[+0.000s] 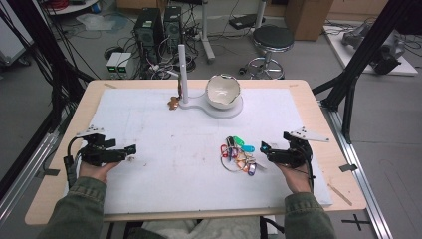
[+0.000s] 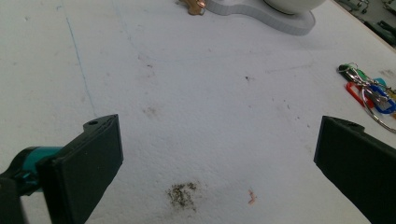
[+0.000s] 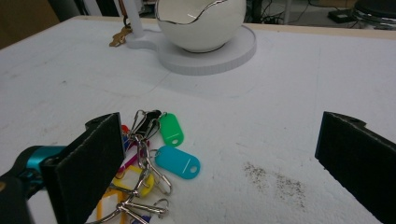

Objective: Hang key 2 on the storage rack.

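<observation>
While upright, white bowl (image 1: 223, 91), inside unseen

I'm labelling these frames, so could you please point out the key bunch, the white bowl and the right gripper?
key bunch (image 1: 239, 155), high view, middle of the tags.
white bowl (image 3: 203, 35), right gripper view, outer wall.
right gripper (image 1: 264, 149), high view, between its fingertips.

A white-covered table (image 1: 164, 179) bears a key-tag bunch (image 1: 239, 155) and a bowl stand (image 1: 219, 108).

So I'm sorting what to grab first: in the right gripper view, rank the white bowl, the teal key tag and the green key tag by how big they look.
1. white bowl, largest by far though farthest.
2. teal key tag and green key tag: alike; teal looks slightly bigger, but it lies nearer the camera.
</observation>
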Demonstrator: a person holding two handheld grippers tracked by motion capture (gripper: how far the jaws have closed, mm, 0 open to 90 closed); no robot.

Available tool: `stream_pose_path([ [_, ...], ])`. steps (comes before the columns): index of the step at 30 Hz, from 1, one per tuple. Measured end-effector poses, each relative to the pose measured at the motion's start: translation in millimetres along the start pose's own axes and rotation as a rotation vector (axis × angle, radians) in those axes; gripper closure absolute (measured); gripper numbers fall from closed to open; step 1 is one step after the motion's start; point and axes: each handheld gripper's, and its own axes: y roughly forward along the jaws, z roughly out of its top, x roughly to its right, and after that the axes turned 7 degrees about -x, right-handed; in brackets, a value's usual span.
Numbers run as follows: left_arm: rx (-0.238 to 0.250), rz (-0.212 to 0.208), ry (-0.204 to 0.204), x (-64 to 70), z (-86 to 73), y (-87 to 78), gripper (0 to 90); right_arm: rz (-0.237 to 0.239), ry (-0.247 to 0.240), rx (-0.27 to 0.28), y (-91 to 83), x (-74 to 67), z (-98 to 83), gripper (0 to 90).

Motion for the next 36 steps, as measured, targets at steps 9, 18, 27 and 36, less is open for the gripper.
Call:
stream_pose_path([
  [9, -0.006, 0.002, 0.006, -0.1, -1.9, 0.4, 1.7, 0.016, -0.029, -0.018, 3.6, -8.6, 1.5, 0.6],
  [18, -0.012, 0.003, 0.010, 0.2, -2.3, 1.3, 1.7, 0.026, -0.039, -0.037, 8.1, -12.9, 2.1, 0.7],
  [27, -0.015, -0.001, 0.017, 1.1, -2.6, 1.5, 1.7, 0.036, -0.069, -0.080, 20.0, -20.5, 4.3, 0.7],
  [36, -0.036, -0.014, 0.033, 2.9, -4.3, 4.0, 1.7, 0.057, -0.112, -0.145, 35.2, -30.5, 5.5, 0.7],
])
